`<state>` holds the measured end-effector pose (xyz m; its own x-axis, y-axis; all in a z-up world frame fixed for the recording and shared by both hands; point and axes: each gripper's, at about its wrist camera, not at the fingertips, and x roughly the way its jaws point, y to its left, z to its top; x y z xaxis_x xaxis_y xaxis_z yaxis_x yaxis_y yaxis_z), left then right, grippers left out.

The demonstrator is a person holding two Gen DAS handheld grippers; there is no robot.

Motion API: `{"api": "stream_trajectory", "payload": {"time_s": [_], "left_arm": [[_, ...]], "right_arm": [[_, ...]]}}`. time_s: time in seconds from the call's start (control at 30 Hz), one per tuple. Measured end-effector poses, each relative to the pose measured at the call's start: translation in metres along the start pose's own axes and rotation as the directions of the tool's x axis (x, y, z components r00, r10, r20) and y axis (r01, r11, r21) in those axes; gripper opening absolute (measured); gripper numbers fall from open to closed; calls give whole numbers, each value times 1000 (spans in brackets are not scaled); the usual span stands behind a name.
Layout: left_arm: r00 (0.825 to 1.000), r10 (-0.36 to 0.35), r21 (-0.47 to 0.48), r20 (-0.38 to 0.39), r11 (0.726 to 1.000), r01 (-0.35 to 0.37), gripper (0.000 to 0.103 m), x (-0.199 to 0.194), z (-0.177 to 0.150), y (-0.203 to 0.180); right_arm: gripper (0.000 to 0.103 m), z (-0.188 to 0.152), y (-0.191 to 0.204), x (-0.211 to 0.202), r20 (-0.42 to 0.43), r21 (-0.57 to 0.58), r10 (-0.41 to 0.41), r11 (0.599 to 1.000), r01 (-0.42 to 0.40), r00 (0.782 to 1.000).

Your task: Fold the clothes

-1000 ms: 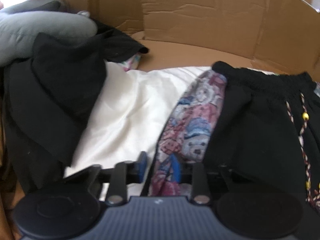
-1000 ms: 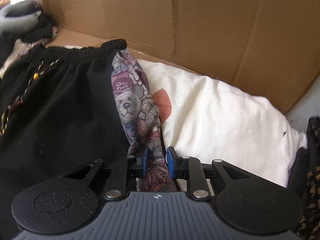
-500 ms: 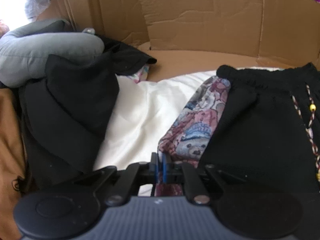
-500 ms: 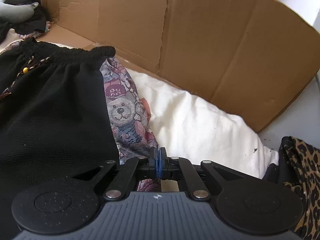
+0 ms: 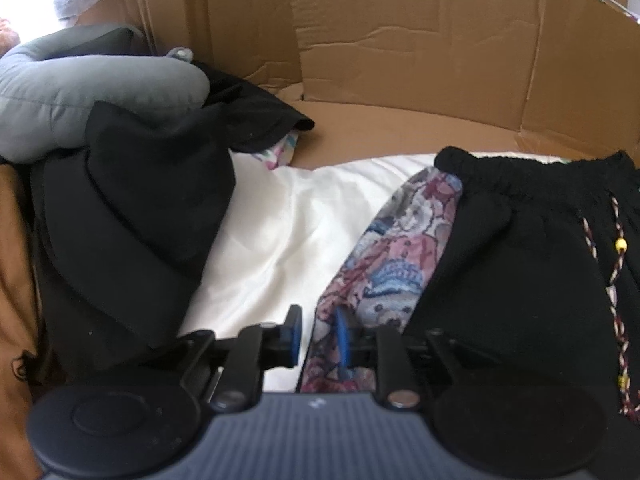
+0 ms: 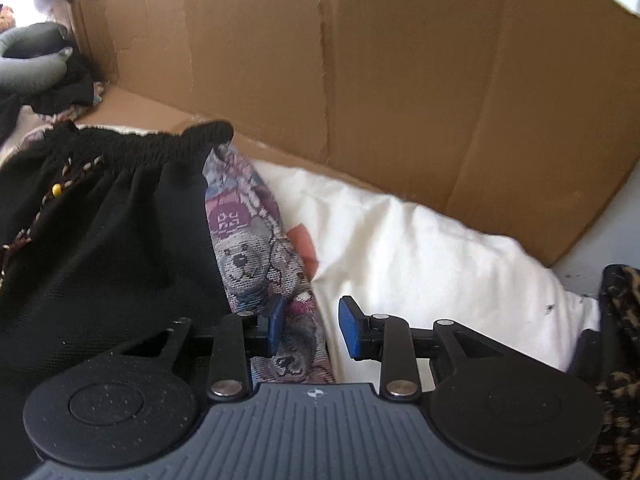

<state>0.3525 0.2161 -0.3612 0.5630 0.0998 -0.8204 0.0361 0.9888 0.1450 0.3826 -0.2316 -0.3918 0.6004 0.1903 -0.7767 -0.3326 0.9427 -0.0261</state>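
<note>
The black shorts (image 5: 520, 280) lie flat on the white pillow (image 5: 272, 240), over a strip of teddy-bear cloth (image 5: 392, 264) that shows along both their sides. The left tongs (image 5: 318, 336) are spread at the near end of that strip left of the shorts; the right tongs (image 6: 312, 326) are spread at its near end on the other side. Both tool bodies hide the shorts' lower edge. Only the left view shows the black jacket (image 5: 132, 216) and grey cushion (image 5: 92, 92) fully; only the right shows leopard-print fabric (image 6: 616, 360).
</note>
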Motion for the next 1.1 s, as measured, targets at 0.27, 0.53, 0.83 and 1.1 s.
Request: {"api": "stream_trajectory", "payload": {"time_s": [0.27, 0.53, 0.83, 1.1], "left_arm": [[999, -17, -5, 28, 1000, 18, 25, 2, 8, -2], [999, -43, -1, 19, 999, 43, 34, 16, 19, -7], [997, -68, -14, -27, 998, 67, 36, 32, 18, -5], [992, -104, 25, -71, 994, 106, 28, 34, 21, -7]], "right_arm": [[28, -1, 16, -5, 54, -96, -14, 995, 19, 998], [23, 1, 14, 8, 16, -100, 5, 995, -4, 1000], [24, 5, 6, 13, -18, -67, 45, 997, -46, 999], [36, 10, 5, 17, -45, -86, 28, 996, -32, 999]]}}
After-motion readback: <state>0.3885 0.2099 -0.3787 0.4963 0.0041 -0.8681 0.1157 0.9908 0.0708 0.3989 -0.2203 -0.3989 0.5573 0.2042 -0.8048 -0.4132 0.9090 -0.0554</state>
